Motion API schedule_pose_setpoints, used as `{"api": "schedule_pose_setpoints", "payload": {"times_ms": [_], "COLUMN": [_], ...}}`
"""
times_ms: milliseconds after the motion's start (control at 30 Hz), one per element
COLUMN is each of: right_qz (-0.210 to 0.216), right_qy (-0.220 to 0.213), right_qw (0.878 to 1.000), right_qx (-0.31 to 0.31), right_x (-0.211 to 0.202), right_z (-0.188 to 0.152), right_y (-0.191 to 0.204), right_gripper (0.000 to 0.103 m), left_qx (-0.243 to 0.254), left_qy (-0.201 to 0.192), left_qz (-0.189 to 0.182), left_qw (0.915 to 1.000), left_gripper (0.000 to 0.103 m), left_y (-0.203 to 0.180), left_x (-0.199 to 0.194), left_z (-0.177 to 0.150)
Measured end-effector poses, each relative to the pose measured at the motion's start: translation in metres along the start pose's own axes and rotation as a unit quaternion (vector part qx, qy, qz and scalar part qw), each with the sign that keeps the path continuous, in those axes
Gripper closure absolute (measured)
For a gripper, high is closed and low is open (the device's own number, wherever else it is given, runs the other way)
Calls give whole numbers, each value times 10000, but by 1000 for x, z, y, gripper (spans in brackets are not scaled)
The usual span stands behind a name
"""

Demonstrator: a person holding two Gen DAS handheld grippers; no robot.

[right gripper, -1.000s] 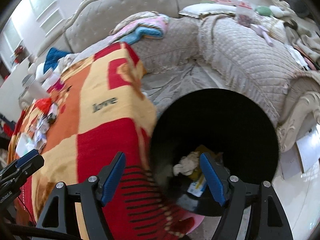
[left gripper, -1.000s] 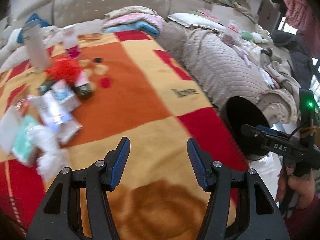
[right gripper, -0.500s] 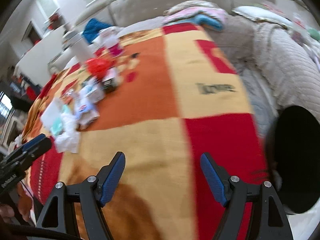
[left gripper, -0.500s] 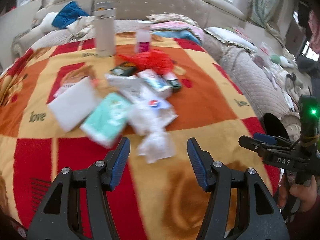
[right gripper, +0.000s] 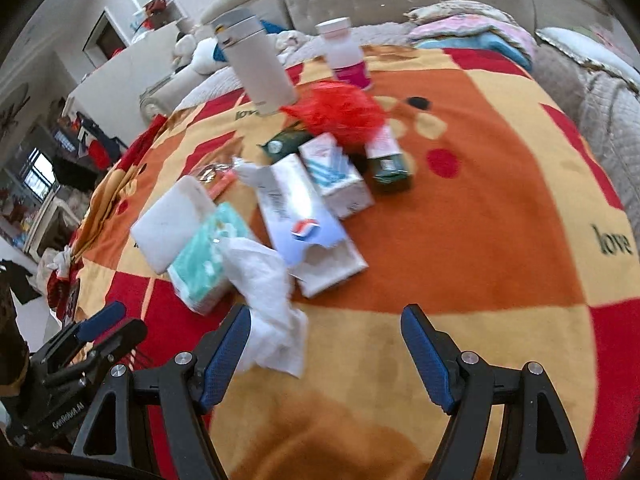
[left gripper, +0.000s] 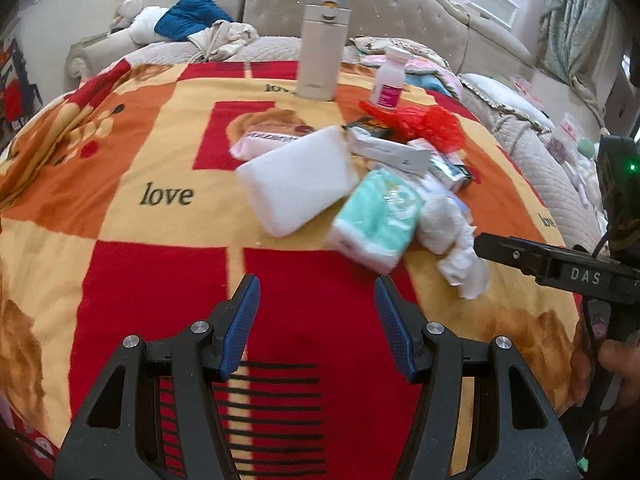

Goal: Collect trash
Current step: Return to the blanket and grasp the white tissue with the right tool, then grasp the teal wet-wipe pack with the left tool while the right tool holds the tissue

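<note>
most of the trash was still uncollected: a crumpled tissue [right gripper: 266, 300], a mint tissue pack [left gripper: 376, 220], a white sponge block [left gripper: 296, 184], small boxes [right gripper: 336, 176] and a red plastic bag [right gripper: 340, 114] lay heaped mid-blanket [left gripper: 160, 280]. no bin showed. the left gripper [left gripper: 314, 320] hovered spread and empty short of the pile; the right gripper [right gripper: 324, 354] stood spread too, its left finger just beside the tissue. bare blanket on the near side left approach room; a flask [left gripper: 322, 46] and bottle [left gripper: 390, 78] stood behind the heap.
</note>
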State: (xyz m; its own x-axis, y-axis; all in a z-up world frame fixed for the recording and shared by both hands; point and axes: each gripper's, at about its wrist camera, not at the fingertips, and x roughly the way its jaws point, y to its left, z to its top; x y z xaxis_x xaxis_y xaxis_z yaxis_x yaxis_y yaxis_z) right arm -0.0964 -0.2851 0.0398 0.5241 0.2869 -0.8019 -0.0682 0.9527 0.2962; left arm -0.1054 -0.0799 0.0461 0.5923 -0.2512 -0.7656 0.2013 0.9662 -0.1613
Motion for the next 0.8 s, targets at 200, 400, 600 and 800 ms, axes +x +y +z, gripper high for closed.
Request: {"api": "schedule_pose_setpoints", "payload": {"times_ms": [200,400,600,800], "right_qz": [-62,-348,-255,-182], "right_qy": [-38,-15,-219,-257], "right_qw": [9998,9986,9977,9978], "right_qx": [-191,-404,-596,-581], "right_x": [11,23,11,-7], "right_z": [3,2,1,-2], "right_y": [22,27,35,28], "right_gripper": [28,48,71,71], "left_qx": [-211,-259,-260,-315], "left_qy": [33,19,68,77], "left_qz": [-135,-235,-251,-272], "left_qw": [9997,9994,9993,9991], "left_gripper": [45,45,45,45], "left_y": [14,17,17,15], "left_x": [4,7,11,11], "left_z": [-1,0,-2,-2]}}
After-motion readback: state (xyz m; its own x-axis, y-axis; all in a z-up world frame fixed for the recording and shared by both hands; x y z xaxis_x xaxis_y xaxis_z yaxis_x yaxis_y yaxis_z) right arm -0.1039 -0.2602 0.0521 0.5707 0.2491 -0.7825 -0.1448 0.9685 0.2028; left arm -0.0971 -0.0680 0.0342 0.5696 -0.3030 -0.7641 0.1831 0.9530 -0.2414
